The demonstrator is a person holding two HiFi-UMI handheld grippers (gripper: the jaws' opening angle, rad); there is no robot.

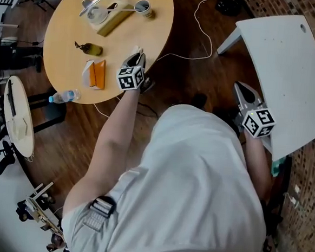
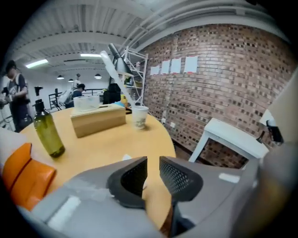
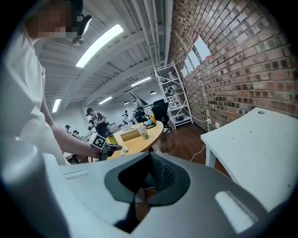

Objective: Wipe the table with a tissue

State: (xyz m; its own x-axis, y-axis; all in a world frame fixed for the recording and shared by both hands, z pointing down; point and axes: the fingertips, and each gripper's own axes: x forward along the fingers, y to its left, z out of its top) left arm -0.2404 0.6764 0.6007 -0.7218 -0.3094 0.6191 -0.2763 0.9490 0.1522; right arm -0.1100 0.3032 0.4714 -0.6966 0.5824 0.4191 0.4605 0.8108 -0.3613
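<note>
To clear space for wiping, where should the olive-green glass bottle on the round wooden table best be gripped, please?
Grip the olive-green glass bottle around its cylindrical body, below the narrow neck, coming level from the side facing the left gripper: it stands upright, with bare tabletop there.

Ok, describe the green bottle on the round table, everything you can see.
The green bottle is olive, translucent, glass by its look, with a narrow neck and dark cap. It stands upright on the round wooden table, apart from the orange packets and the tan box. Only the table touches it.
</note>
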